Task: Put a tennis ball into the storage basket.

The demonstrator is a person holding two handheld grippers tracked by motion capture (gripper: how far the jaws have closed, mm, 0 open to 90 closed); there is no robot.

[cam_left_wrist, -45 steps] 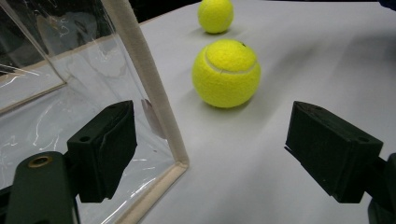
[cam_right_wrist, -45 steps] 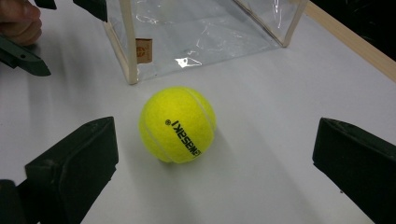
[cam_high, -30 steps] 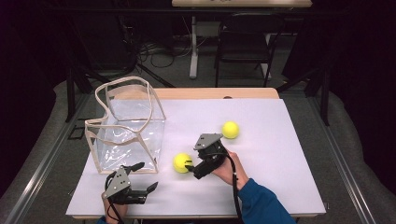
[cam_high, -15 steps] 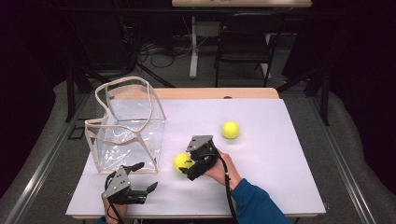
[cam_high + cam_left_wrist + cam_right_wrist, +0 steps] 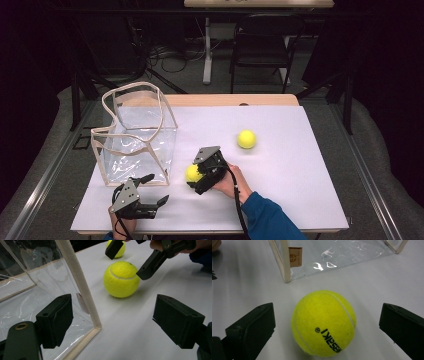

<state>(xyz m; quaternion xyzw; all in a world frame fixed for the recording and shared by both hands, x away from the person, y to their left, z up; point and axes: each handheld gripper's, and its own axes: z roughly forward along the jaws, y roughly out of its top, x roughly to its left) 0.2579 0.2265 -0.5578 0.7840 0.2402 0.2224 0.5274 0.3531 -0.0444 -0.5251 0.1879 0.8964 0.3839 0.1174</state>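
My right gripper point(image 5: 199, 176) sits with its jaws spread wide on either side of the nearer tennis ball point(image 5: 193, 173), which rests on the tabletop point(image 5: 300, 150) roughly midway between the left and right edges, closer to the near edge. In the right gripper view the ball point(image 5: 323, 322) lies between the two jaws without touching either. The clear bag point(image 5: 137, 135) with cream trim stands upright just beside the ball, toward the left edge. My left gripper point(image 5: 150, 197) lies near the front left corner, jaws also spread and holding nothing, pointed at the bag's near corner point(image 5: 87, 300). A second tennis ball point(image 5: 246, 139) sits well apart, toward the far right.
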